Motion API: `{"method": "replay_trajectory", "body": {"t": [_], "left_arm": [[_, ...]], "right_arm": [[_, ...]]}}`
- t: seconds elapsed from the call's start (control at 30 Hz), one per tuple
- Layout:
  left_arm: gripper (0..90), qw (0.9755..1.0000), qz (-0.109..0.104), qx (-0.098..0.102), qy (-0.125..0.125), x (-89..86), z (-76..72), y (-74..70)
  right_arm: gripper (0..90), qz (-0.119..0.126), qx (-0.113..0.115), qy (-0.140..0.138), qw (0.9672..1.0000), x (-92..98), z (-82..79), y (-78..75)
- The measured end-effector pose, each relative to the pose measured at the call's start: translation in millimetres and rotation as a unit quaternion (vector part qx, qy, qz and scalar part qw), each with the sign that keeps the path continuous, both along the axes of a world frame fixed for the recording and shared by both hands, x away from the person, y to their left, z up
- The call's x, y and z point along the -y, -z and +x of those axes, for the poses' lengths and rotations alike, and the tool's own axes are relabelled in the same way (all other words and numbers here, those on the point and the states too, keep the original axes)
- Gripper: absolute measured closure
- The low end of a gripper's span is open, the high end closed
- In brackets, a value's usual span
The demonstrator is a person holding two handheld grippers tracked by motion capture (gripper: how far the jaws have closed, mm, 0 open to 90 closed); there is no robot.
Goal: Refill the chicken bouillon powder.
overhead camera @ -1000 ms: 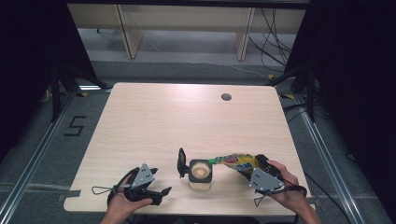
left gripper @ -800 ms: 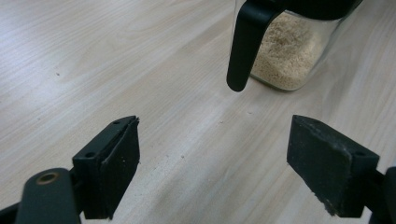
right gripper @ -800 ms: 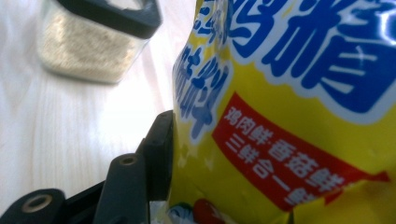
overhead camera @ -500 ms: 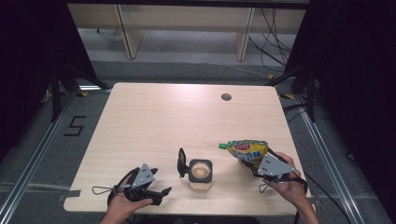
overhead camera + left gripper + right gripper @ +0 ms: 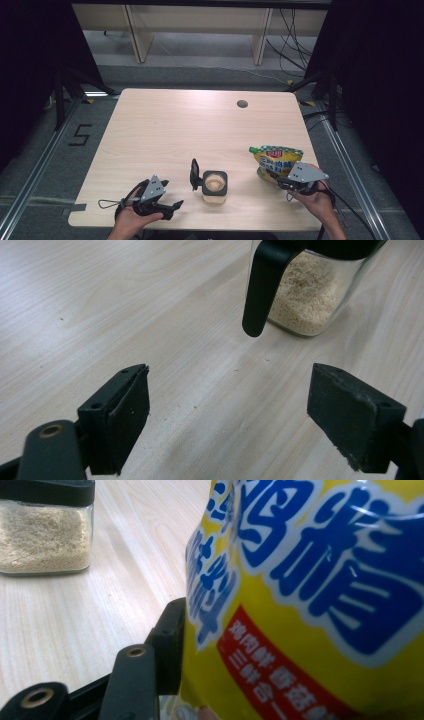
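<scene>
A: From the high view, the yellow seasoning pouch (image 5: 275,159) lies at the right near part of the worktop (image 5: 175,130), its long axis running left-far to right-near, spout end pointing left. The right tool (image 5: 285,181) grasps its near end.

B: And the glass jar (image 5: 215,186)?

A: Left of the pouch, lid (image 5: 194,174) flipped open, between the hands; the left tool (image 5: 172,206) sits nearer it.

B: In the left gripper view?

A: Jaws released, wide apart, nothing between them; the jar (image 5: 312,295) of pale granules stands just ahead, to the right.

B: Right gripper view?

A: The pouch (image 5: 310,595) sits against the visible jaw, clasped; the jar (image 5: 45,527) stands far left.
</scene>
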State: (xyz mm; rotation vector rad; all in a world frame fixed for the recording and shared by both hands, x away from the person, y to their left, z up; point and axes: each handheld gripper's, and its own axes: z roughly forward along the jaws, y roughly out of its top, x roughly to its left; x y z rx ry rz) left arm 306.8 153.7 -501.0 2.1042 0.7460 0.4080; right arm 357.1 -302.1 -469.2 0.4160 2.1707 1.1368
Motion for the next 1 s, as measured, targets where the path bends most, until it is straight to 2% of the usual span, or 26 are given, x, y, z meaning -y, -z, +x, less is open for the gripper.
{"method": "replay_trajectory", "body": {"t": [0.03, 0.1, 0.13, 0.2, 0.27, 0.3, 0.33, 0.37, 0.5, 0.53, 0.57, 0.6, 0.73, 0.77, 0.83, 0.87, 0.9, 0.93, 0.97, 1.0], "left_arm": [[16.8, 1.0, -0.001, -0.008, -0.001, 0.3, -0.5, 0.3], [16.8, 1.0, 0.0, -0.005, 0.002, 0.9, -0.4, 0.1], [16.8, 1.0, 0.003, -0.001, 0.002, 1.2, -0.2, -0.8], [16.8, 1.0, 0.003, -0.001, 0.006, 0.5, 0.2, 0.0], [16.8, 1.0, 0.007, -0.003, 0.002, -0.2, -0.3, -0.5], [16.8, 1.0, -0.002, -0.007, -0.002, 0.3, -1.1, -0.3], [16.8, 1.0, -0.003, -0.004, -0.002, 0.3, 0.0, -1.2], [16.8, 1.0, -0.006, -0.004, -0.005, 0.9, -0.3, -0.5], [16.8, 1.0, 0.002, -0.002, 0.003, 0.3, -0.4, -0.1], [16.8, 1.0, -0.004, -0.003, 0.0, 1.3, -0.1, 0.4], [16.8, 0.9998, -0.018, -0.005, -0.006, 2.9, -0.3, 1.8], [16.8, 1.0, -0.004, -0.008, -0.001, 1.0, -0.2, 0.4], [16.8, 1.0, -0.006, -0.003, -0.004, 1.0, -0.1, -0.2], [16.8, 1.0, -0.006, -0.004, -0.005, 1.0, -0.1, -0.3], [16.8, 1.0, 0.002, -0.003, -0.002, -0.3, -0.3, -1.0], [16.8, 1.0, 0.0, -0.004, -0.005, -0.5, -0.7, -0.9], [16.8, 1.0, 0.0, -0.004, -0.005, -0.5, -0.7, -0.9], [16.8, 1.0, 0.0, -0.007, -0.004, -0.7, -0.2, -1.2], [16.8, 1.0, 0.0, -0.007, -0.004, -0.7, -0.2, -1.2], [16.8, 1.0, 0.008, 0.002, -0.001, -1.0, 1.2, -0.9]], "right_arm": [[50.1, 0.003, 0.002, 0.004, 1.0, 0.7, -0.8, 0.7], [49.4, 0.009, -0.002, 0.009, 0.9999, 2.9, -0.6, 2.1], [47.4, 0.009, -0.014, 0.012, 0.9998, 5.6, -0.4, 1.4], [45.3, 0.014, -0.019, 0.021, 0.9995, 7.6, -0.4, 2.1], [44.8, 0.014, -0.016, 0.022, 0.9995, 8.9, -0.3, 2.4], [44.2, 0.017, -0.015, 0.024, 0.9995, 9.7, -0.8, 3.2], [40.5, 0.019, -0.022, 0.033, 0.999, 11.3, -1.6, 3.5], [38.5, 0.018, -0.019, 0.034, 0.9991, 11.5, -1.3, 3.6], [35.9, 0.028, -0.028, 0.045, 0.9982, 13.4, -1.8, 2.4], [35.8, 0.028, -0.028, 0.048, 0.998, 13.4, -2.0, 2.5], [35.8, 0.026, -0.026, 0.044, 0.9983, 13.4, -1.7, 2.4], [35.6, 0.022, -0.026, 0.04, 0.9986, 13.4, -2.3, 2.1], [33.8, 0.023, -0.027, 0.046, 0.9983, 13.8, -1.9, 2.4], [32.8, 0.028, -0.04, 0.055, 0.9973, 14.3, -3.7, 2.5], [31.4, 0.032, -0.031, 0.059, 0.9973, 16.7, -4.4, 1.0], [29.7, 0.037, -0.042, 0.058, 0.9968, 18.9, -9.0, -0.8], [29.7, 0.037, -0.042, 0.058, 0.9968, 18.9, -9.0, -0.8], [26.7, 0.035, -0.027, 0.067, 0.9968, 20.7, -11.2, -1.6], [26.7, 0.035, -0.027, 0.067, 0.9968, 20.7, -11.2, -1.6], [23.6, 0.036, -0.025, 0.076, 0.9961, 22.6, -13.6, -2.2]]}}
